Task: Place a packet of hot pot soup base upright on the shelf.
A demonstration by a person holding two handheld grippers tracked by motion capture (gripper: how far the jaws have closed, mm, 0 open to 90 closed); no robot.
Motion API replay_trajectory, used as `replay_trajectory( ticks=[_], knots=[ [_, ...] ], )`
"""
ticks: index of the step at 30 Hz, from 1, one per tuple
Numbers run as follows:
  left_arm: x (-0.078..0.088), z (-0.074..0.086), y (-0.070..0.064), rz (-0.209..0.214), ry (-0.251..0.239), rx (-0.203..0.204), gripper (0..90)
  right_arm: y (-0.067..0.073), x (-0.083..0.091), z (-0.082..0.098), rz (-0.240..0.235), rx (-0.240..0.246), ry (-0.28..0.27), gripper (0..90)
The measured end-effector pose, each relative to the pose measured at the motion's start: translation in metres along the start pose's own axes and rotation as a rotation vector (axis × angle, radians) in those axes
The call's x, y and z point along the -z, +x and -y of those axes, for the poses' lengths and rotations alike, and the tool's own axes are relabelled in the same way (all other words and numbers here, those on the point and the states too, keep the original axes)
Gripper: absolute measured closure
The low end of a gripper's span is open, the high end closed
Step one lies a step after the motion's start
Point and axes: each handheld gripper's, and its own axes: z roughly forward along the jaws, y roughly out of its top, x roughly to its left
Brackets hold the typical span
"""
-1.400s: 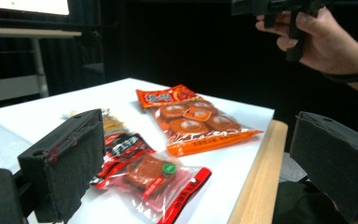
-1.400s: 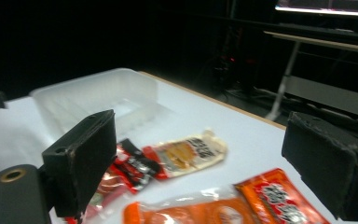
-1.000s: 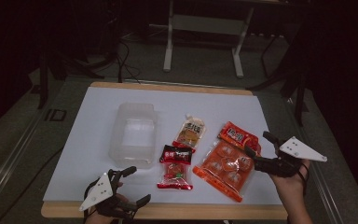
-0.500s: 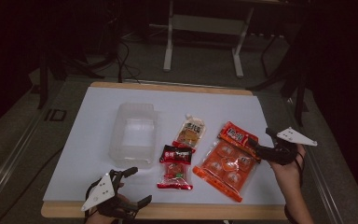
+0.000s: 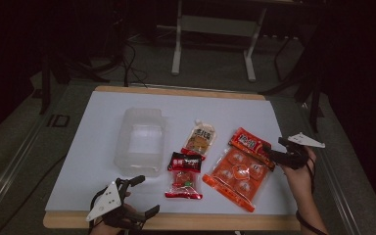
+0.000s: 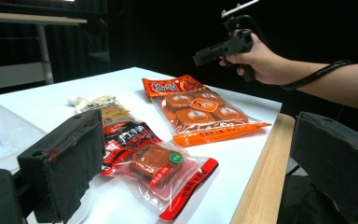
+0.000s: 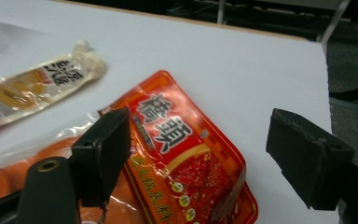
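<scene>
Right gripper (image 5: 273, 151) over the top end of the orange snack bag (image 5: 240, 168), fingers apart.

Nearest the person, the left gripper (image 5: 141, 196) rests at the front edge of the bench (image 5: 103, 112), its fingers spread wide with nothing between them. Just beyond it lies a small red snack packet (image 5: 184, 175), flat on the white top. To the right, the orange snack bag lies slantwise, and the right gripper hangs low over its red printed top end; its fingers have just been closing a little but stand well apart, one over the bag's edge and one over bare bench, neither pressing on it. Farther back are a clear plastic box (image 5: 140, 142) at the left and a pale sauce pouch (image 5: 199, 137) between the box and the bag.
</scene>
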Motion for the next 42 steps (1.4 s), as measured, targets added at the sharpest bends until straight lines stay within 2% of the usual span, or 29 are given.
replay_trajectory(
  ticks=[4, 12, 24, 28, 31, 33, 36, 37, 42],
  knots=[
    [-0.001, 0.001, -0.001, -0.014, 0.022, -0.025, 3.7, -0.005, -0.010, 0.008, 0.002, -0.021, 0.027, 22.5],
    [-0.001, 0.001, 0.001, -0.008, 0.018, -0.013, 3.7, -0.011, -0.025, 0.025, 0.007, -0.042, 0.095, 23.3],
    [-0.002, 0.002, 0.001, -0.004, 0.022, -0.009, 3.7, -0.013, -0.039, 0.037, -0.012, -0.068, 0.161, 24.1],
    [-0.003, 0.002, 0.001, -0.001, 0.024, -0.009, 3.8, -0.012, -0.040, 0.037, -0.040, -0.086, 0.178, 33.3],
    [-0.003, 0.002, 0.000, 0.001, 0.027, -0.009, 3.8, -0.009, -0.039, 0.036, -0.039, -0.084, 0.186, 38.6],
    [-0.004, 0.002, 0.000, 0.001, 0.027, -0.012, 3.8, -0.007, -0.039, 0.036, -0.027, -0.081, 0.192, 43.4],
    [-0.004, 0.002, -0.001, 0.001, 0.030, -0.012, 3.8, -0.004, -0.039, 0.035, 0.023, -0.060, 0.203, 57.5],
    [-0.004, 0.002, 0.000, 0.001, 0.033, -0.015, 3.8, -0.004, -0.038, 0.035, 0.034, -0.055, 0.208, 59.2],
    [-0.004, 0.002, 0.000, 0.000, 0.034, -0.011, 3.8, -0.002, -0.040, 0.030, 0.056, -0.054, 0.240, 73.1]
  ],
)
